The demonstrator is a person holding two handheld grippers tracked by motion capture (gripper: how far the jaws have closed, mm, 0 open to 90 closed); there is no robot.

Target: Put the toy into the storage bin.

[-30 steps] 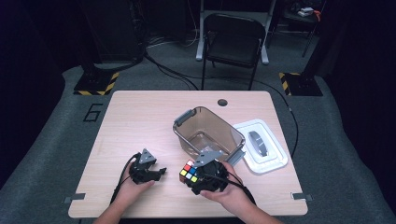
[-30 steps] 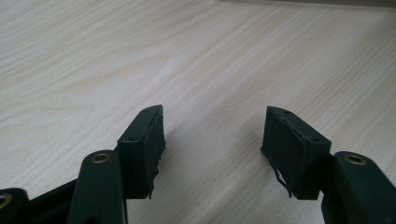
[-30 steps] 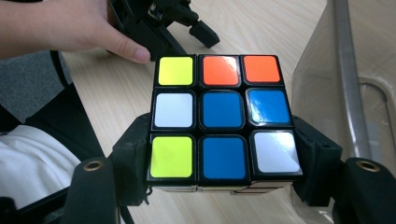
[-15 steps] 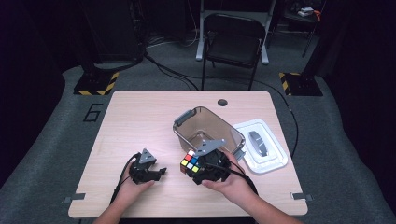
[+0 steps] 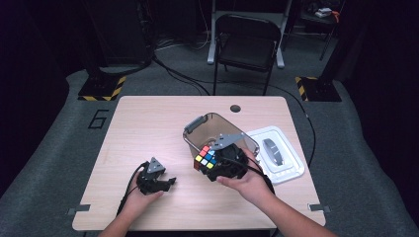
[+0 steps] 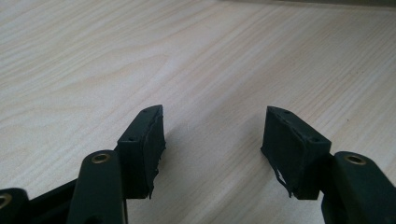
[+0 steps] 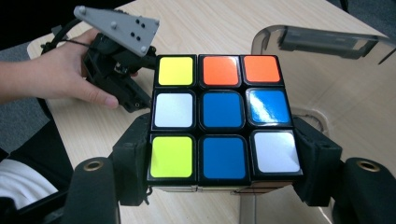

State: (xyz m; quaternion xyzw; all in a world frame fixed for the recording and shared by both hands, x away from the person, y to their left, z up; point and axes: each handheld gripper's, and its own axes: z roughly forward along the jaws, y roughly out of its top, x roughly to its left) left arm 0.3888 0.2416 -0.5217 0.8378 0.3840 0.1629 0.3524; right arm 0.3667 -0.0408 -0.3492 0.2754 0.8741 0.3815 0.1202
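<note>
Across the counter (image 5: 148, 123) I have bare wood along the left and far edges. Right of centre sits the brown bin (image 5: 210, 126), its lid (image 5: 276, 155) beside it. My right gripper (image 5: 212, 163) clenches the puzzle cube (image 7: 223, 116) at the bin's near rim — my left gripper (image 6: 212, 140) rests apart, fingers released.

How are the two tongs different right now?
The right tongs squeeze a puzzle cube by its sides; the left tongs are open with nothing between them. The right tongs hold the cube beside the brown bin; the left tongs sit low over the table. Both are black and hand-held.
</note>
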